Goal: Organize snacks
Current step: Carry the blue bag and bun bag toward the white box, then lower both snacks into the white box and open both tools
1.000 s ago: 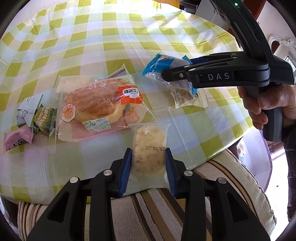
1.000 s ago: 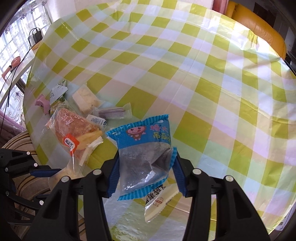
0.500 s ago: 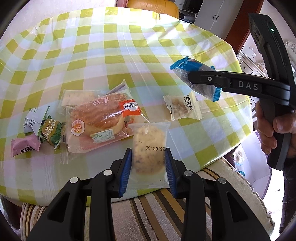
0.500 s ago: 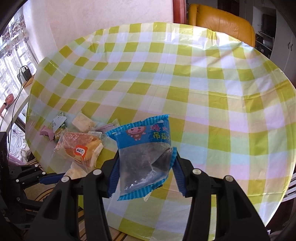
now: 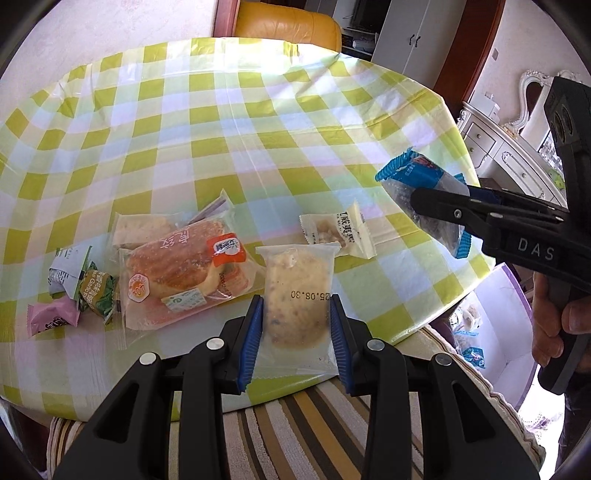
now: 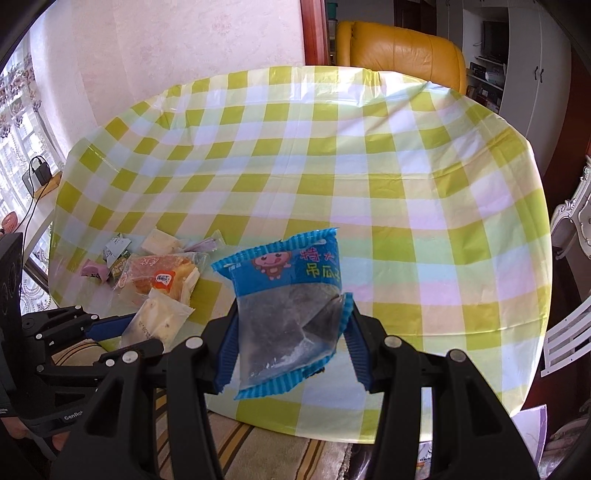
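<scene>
My left gripper [image 5: 295, 332] clamps a clear-wrapped cookie [image 5: 297, 295] lengthwise away from me, my right gripper [image 6: 291, 336] pinches the upright blue snack packet [image 6: 288, 295], contents murky.

home dining room | checked tablecloth [image 6: 295, 155] | leather armchair [image 6: 399, 48] | white cabinets [image 5: 410, 33]

Most of the table [image 6: 332, 155] lies bare; snack packets [image 6: 155, 273] crowd its near left edge, apparently overlapping.
</scene>
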### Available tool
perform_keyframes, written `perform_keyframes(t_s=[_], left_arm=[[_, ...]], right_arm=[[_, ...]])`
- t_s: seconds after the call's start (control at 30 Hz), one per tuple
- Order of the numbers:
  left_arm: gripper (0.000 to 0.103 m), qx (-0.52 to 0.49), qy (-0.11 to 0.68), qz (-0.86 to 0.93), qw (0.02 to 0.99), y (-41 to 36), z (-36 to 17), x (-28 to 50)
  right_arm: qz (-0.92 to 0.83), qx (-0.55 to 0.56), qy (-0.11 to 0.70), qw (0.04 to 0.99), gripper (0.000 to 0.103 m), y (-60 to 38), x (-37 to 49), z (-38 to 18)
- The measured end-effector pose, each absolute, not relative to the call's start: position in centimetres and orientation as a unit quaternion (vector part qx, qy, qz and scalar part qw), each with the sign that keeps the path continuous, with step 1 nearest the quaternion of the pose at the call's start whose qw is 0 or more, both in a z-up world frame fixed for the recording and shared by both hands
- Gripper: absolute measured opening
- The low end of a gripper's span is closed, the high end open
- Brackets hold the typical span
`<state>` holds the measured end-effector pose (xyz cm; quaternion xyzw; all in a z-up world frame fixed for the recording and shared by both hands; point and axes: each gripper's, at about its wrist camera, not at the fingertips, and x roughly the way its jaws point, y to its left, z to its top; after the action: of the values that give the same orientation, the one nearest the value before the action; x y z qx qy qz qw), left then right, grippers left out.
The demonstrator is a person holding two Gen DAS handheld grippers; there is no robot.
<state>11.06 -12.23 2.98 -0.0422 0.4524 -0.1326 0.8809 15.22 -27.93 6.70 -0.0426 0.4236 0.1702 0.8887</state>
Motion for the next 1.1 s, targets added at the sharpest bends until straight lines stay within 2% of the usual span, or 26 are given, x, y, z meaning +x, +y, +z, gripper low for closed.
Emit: perform_keyframes(t_s=[1.1], left_arm=[[0.035, 0.005, 0.474, -0.253, 0.843, -24.5, 3.1, 10.7]], right_arm=[[0.012, 0.057, 0.447, 0.893, 0.051, -44.0, 7.0, 3.1]])
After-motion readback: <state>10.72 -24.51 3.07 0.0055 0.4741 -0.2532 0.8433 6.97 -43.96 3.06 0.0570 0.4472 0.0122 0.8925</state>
